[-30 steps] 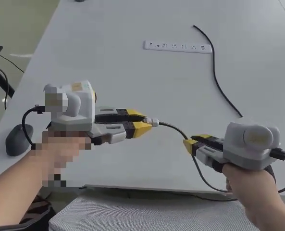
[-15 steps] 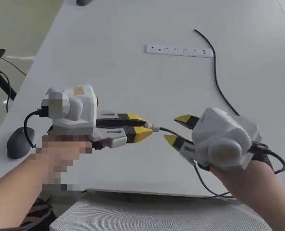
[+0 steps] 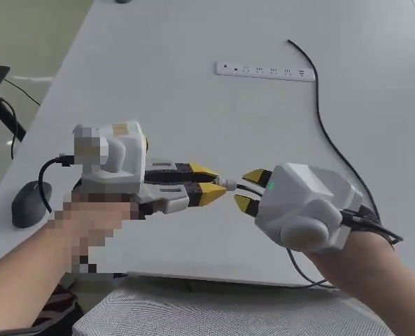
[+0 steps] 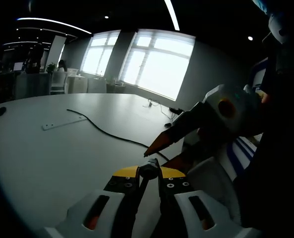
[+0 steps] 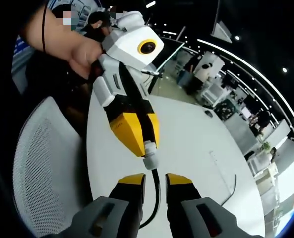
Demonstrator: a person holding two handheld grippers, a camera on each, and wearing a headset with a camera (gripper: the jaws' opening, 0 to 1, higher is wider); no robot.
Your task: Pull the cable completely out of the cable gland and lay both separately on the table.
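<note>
The left gripper [image 3: 220, 183] is clamped on the small pale plastic cable gland [image 5: 150, 156] at its tips. Just ahead of it, the right gripper [image 5: 154, 179] stands open astride the thin black cable [image 5: 155, 194]. It should close near the gland, then pull straight. Beyond both grippers, a white power strip [image 3: 265, 71] and a black cord [image 3: 319, 105] lie well clear.

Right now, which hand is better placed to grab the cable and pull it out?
The right. The right gripper is open with the cable between its jaws, just beside the cable gland, which the left gripper is clamping.
</note>
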